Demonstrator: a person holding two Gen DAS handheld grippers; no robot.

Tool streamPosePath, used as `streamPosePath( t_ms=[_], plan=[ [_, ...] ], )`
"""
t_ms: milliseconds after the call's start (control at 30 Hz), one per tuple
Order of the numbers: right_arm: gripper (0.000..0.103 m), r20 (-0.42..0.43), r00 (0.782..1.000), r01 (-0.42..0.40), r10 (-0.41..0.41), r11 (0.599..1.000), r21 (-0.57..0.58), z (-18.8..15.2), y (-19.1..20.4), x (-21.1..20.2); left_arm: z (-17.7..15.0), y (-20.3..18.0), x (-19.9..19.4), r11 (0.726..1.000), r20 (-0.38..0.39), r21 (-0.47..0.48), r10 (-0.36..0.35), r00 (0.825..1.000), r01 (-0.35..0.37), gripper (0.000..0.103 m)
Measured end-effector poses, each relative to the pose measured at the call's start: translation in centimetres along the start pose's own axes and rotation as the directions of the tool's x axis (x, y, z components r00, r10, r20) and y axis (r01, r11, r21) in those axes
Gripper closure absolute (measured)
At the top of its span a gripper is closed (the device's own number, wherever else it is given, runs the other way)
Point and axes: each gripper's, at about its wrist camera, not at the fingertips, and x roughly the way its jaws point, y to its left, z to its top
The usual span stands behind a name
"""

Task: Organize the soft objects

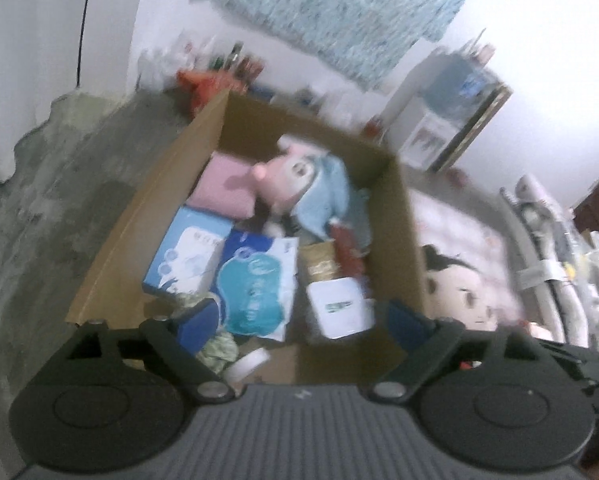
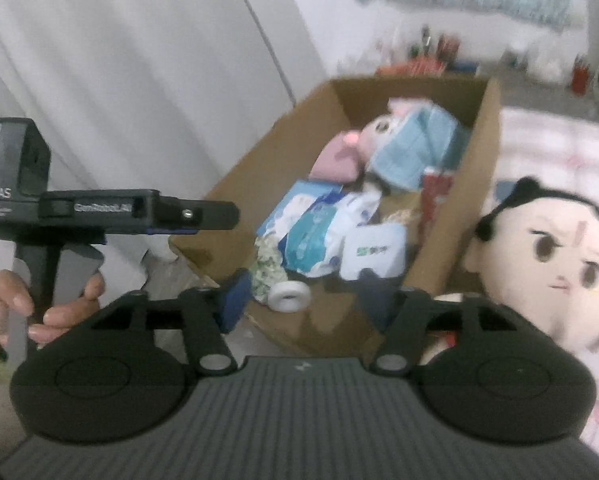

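A pink and blue plush toy [image 2: 395,140] lies in the open brown box [image 2: 475,184], far ahead of the right gripper; a big-headed doll [image 2: 547,260] with black hair sits outside, to its right.

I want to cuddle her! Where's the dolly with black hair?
The black-haired doll lies outside the cardboard box, against its right wall on the pink bedding, at the right of both views.
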Motion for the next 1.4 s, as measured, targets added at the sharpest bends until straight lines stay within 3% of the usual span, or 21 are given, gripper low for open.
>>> streamPosePath(
  t_ms=[100, 267, 367, 533, 633, 733, 933, 1200, 1267, 1400],
  plan=[
    [0.02, 0.076, 0.996, 0.046, -0.044, 0.999, -0.018, -1.6, 0.8, -2.1, -1.1, -1.0, -2.1, 0.999, 0.062, 0.029, -0.022, 0.998, 0.021, 0.008],
    [0.013, 0.148, 0.981, 0.129, -0.124, 0.991, -0.028, -4.0, 1.8, -4.6, -3.4, -1.5, -4.6, 0.999, 0.122, 0.029, -0.046, 0.992, 0.043, 0.008],
    [0.001, 0.163, 0.972, 0.176, -0.169, 0.984, -0.027, -4.7, 2.4, -5.4, -4.8, -1.4, -5.6, 0.999, 0.152, 0.014, -0.053, 0.987, 0.051, 0.008],
    [0.001, 0.213, 0.946, 0.26, -0.245, 0.965, -0.045, -5.6, 3.6, -5.7, -6.7, -1.7, -6.7, 1.0, 0.188, 0.023, -0.004, 0.982, -0.001, 0.007],
    [0.001, 0.204, 0.936, 0.302, -0.286, 0.952, -0.048, -6.0, 4.4, -5.2, -7.2, -2.1, -7.3, 0.995, 0.183, 0.073, 0.05, 0.982, -0.064, 0.0],
    [0.001, 0.194, 0.934, 0.314, -0.299, 0.948, -0.053, -6.3, 5.0, -4.8, -7.6, -2.2, -8.3, 0.987, 0.223, 0.084, 0.113, 0.968, -0.135, 0.0],
    [0.001, 0.225, 0.911, 0.363, -0.347, 0.931, -0.032, -6.3, 5.8, -4.5, -7.3, -2.0, -9.1, 0.979, 0.226, 0.069, 0.171, 0.959, -0.191, 0.0],
    [0.001, 0.239, 0.879, 0.419, -0.413, 0.908, 0.027, -6.3, 5.4, -4.5, -6.9, -3.5, -8.0, 0.91, 0.216, 0.149, 0.351, 0.911, -0.386, 0.0],
    [0.001, 0.236, 0.877, 0.423, -0.419, 0.905, 0.039, -6.3, 5.2, -4.4, -7.0, -3.8, -7.6, 0.905, 0.206, 0.17, 0.354, 0.912, -0.39, 0.0],
    [0.001, 0.23, 0.876, 0.414, -0.423, 0.906, 0.088, -6.5, 5.0, -4.3, -6.8, -3.9, -6.9, 0.915, 0.188, 0.207, 0.311, 0.932, -0.347, 0.0]
  ],
)
